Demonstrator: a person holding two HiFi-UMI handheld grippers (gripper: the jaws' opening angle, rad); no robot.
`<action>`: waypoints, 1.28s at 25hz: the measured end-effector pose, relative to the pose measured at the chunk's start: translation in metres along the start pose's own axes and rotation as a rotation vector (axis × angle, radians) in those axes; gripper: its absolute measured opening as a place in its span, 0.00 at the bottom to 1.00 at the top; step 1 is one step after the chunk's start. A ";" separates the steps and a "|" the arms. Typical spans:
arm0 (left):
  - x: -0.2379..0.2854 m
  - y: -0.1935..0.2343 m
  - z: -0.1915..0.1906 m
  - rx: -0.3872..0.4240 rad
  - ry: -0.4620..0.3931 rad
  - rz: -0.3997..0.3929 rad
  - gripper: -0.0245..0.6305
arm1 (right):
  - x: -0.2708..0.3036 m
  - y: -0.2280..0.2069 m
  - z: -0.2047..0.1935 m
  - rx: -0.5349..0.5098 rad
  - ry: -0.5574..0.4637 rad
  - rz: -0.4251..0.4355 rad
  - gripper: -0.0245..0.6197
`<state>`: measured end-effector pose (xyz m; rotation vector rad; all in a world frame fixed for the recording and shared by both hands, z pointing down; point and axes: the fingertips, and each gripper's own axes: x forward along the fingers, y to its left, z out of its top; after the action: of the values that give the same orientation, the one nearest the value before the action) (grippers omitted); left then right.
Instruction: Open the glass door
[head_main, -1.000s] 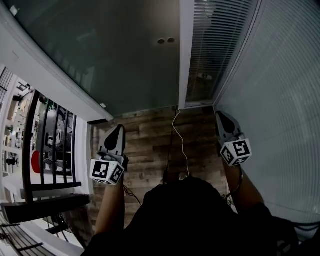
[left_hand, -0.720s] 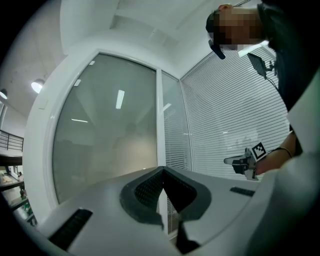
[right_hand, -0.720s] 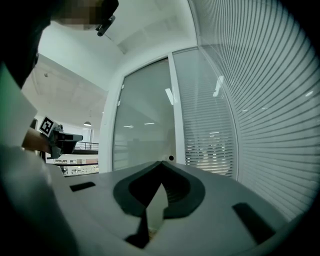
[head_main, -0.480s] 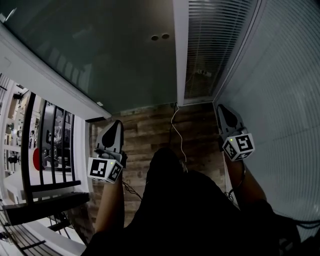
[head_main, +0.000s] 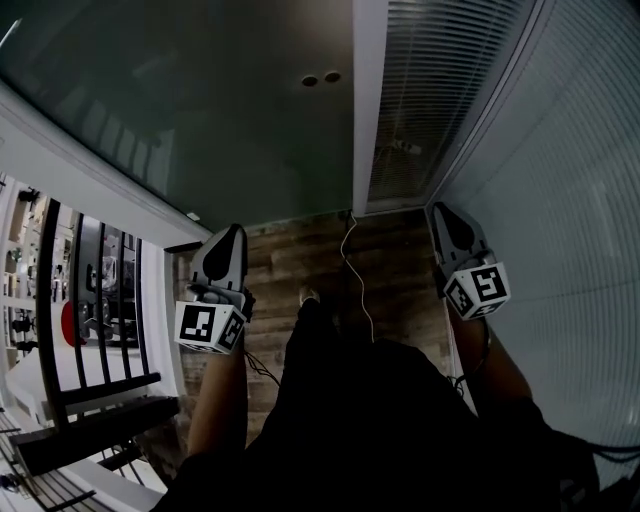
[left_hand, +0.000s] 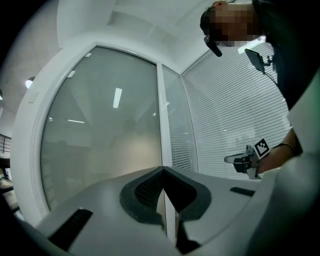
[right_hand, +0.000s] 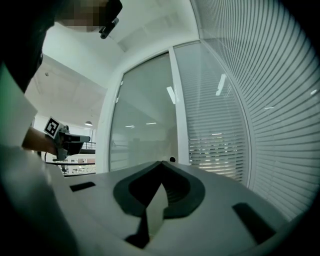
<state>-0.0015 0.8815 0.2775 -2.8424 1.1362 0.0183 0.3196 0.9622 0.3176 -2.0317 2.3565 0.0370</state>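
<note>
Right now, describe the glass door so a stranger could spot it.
Follow the wood-plank floor to its far end. The glass door is the wide frosted panel there, left of the white post. Unlike the slatted panels to its right, it is plain, with two small round fittings near its edge.

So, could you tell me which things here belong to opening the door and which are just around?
For the job: glass door, round fittings, left tool, right tool, both shut and empty.
Just around: blinds, cable, railing, floor.
</note>
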 end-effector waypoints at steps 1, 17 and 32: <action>0.006 0.009 0.001 -0.007 -0.002 -0.001 0.05 | 0.010 0.001 0.002 0.001 -0.003 -0.003 0.01; 0.089 0.127 -0.004 -0.038 0.023 -0.057 0.05 | 0.155 0.016 0.003 0.003 0.018 -0.017 0.01; 0.185 0.242 -0.016 -0.002 0.015 -0.121 0.05 | 0.290 0.030 -0.010 0.008 0.041 -0.058 0.01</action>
<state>-0.0341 0.5779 0.2692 -2.9123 0.9650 -0.0094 0.2473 0.6792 0.3161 -2.1164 2.3152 -0.0152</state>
